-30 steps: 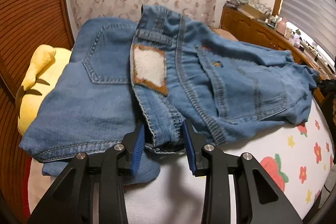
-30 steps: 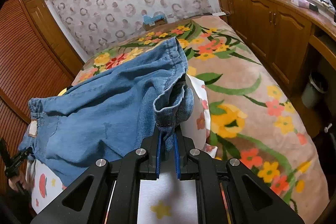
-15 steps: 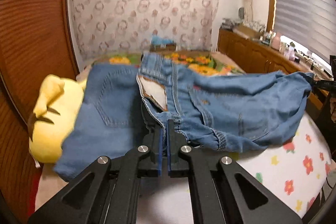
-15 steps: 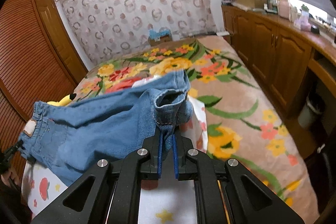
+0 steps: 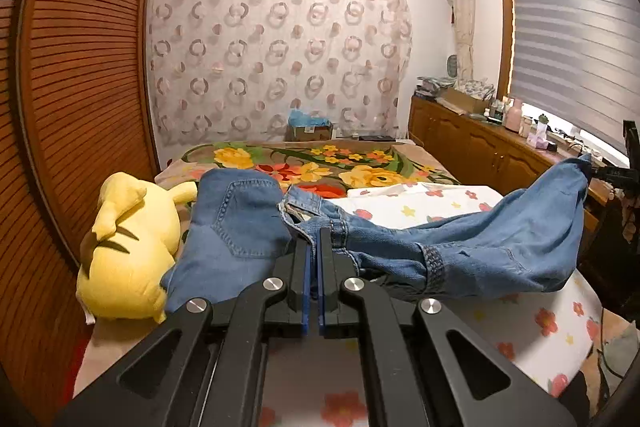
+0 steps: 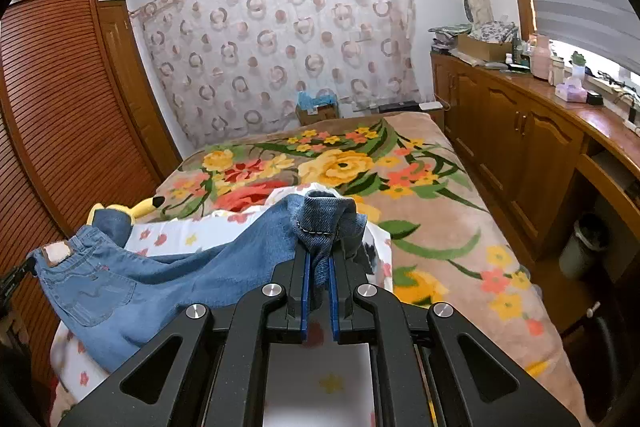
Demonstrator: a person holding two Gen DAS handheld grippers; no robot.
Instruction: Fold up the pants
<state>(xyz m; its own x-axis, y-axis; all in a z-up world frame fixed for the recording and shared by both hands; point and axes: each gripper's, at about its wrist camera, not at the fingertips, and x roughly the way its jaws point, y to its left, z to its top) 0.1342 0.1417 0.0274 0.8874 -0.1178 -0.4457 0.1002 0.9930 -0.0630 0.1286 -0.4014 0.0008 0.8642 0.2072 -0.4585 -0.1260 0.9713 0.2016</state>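
The left gripper (image 5: 313,247) has its jaws pinched tight on the waistband of the faded blue denim jeans (image 5: 500,247), having just clamped down on the fabric there. Over in the right wrist view, the right gripper (image 6: 318,259) stands with jaws narrow, squeezing the bunched dark hem of the leg. The jeans hang stretched between the two, lifted off the white sheet with red and yellow flowers (image 5: 420,201), their long axis running across the bed: in the left view, waistband at 6 o'clock, leg sweeping out and up toward 3 o'clock. In the right view the waist end, with its pale leather patch (image 6: 57,251), sits out at 9 o'clock, back pocket facing the camera. A second piece of blue denim (image 5: 232,227) lies flat just left of the clamped waistband, and beside it at 8 o'clock slumps a yellow plush toy (image 5: 128,251). Beyond, at 12 o'clock, spreads the floral blanket (image 6: 400,171), with wooden cabinets (image 6: 520,147) along the right.
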